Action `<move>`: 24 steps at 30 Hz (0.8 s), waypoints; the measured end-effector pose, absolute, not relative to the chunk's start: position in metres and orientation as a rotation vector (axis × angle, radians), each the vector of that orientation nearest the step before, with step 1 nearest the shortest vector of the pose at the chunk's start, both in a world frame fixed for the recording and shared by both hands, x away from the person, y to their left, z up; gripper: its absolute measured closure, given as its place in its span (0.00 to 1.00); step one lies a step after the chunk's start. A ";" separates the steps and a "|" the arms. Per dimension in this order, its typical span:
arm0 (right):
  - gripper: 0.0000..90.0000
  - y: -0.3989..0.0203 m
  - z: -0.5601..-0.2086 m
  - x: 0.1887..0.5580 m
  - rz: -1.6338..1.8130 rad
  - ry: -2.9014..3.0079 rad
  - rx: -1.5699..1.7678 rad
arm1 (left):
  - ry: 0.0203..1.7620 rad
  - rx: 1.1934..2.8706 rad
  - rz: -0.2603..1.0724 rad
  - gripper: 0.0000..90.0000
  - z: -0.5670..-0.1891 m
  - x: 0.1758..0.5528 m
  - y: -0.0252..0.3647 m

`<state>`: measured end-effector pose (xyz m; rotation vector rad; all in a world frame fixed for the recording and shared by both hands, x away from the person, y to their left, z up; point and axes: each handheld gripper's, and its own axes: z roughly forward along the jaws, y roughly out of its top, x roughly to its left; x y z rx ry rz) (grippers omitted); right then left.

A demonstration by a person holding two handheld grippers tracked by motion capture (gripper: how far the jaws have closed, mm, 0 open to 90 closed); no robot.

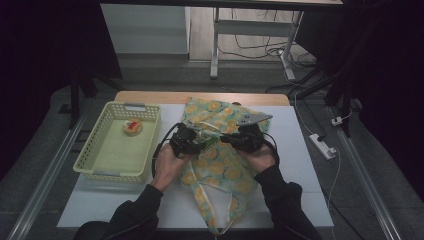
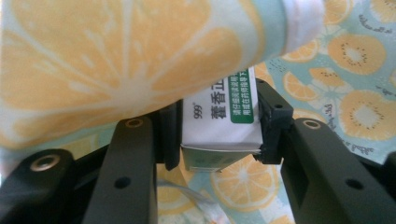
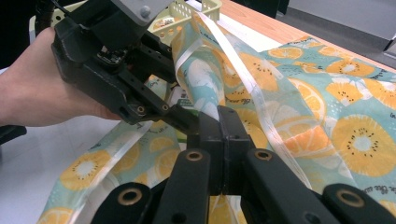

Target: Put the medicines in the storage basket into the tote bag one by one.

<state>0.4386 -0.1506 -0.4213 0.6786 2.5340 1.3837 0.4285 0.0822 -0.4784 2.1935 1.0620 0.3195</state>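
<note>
Both hands meet over the fruit-print bag (image 1: 220,165) at the table's middle. The left gripper (image 2: 219,135) clamps a white medicine box (image 2: 222,119) with green label at the bag's mouth. The right gripper (image 3: 223,135), jaws pressed together, pinches the bag's cloth.

To your left on the white table (image 1: 300,165) sits a pale yellow slotted basket (image 1: 100,155) with a small round item (image 1: 132,127) near its far wall. Off the table's right side a white power strip (image 1: 323,145) lies on the grey floor. Beyond the table a white desk frame (image 1: 250,30) stands over loose cables.
</note>
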 end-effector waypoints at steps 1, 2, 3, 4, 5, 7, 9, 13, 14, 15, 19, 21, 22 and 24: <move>0.99 -0.151 -0.421 0.439 1.383 2.533 0.679 | 1.060 2.192 0.314 0.64 -0.478 0.428 0.083; 0.99 -0.151 -0.422 0.439 1.383 2.532 0.682 | 1.056 2.184 0.314 0.62 -0.477 0.426 0.083; 0.99 -0.152 -0.422 0.439 1.382 2.532 0.683 | 1.049 2.179 0.315 0.60 -0.476 0.425 0.084; 0.99 -0.152 -0.422 0.440 1.382 2.529 0.684 | 1.042 2.177 0.315 0.58 -0.474 0.423 0.084; 0.99 -0.152 -0.422 0.440 1.382 2.529 0.684 | 1.042 2.177 0.315 0.57 -0.474 0.423 0.084; 0.99 -0.153 -0.421 0.440 1.383 2.529 0.686 | 1.027 2.178 0.312 0.52 -0.471 0.420 0.085; 0.99 -0.153 -0.421 0.440 1.389 2.525 0.686 | 1.010 2.187 0.309 0.50 -0.469 0.416 0.085; 0.99 -0.153 -0.420 0.440 1.389 2.523 0.688 | 0.981 2.197 0.312 0.45 -0.463 0.409 0.088; 0.99 -0.153 -0.420 0.440 1.391 2.523 0.688 | 0.979 2.202 0.305 0.43 -0.461 0.407 0.089; 0.99 -0.153 -0.420 0.440 1.391 2.523 0.688 | 0.973 2.200 0.302 0.43 -0.460 0.406 0.091; 0.99 -0.153 -0.421 0.440 1.387 2.525 0.686 | 0.967 2.180 0.281 0.39 -0.454 0.398 0.102; 0.99 -0.153 -0.421 0.440 1.389 2.524 0.686 | 0.969 2.179 0.273 0.36 -0.453 0.397 0.105; 0.99 -0.153 -0.420 0.440 1.390 2.523 0.687 | 0.970 2.174 0.266 0.36 -0.452 0.396 0.108; 0.99 -0.153 -0.420 0.439 1.388 2.522 0.686 | 0.967 2.159 0.224 0.31 -0.451 0.394 0.117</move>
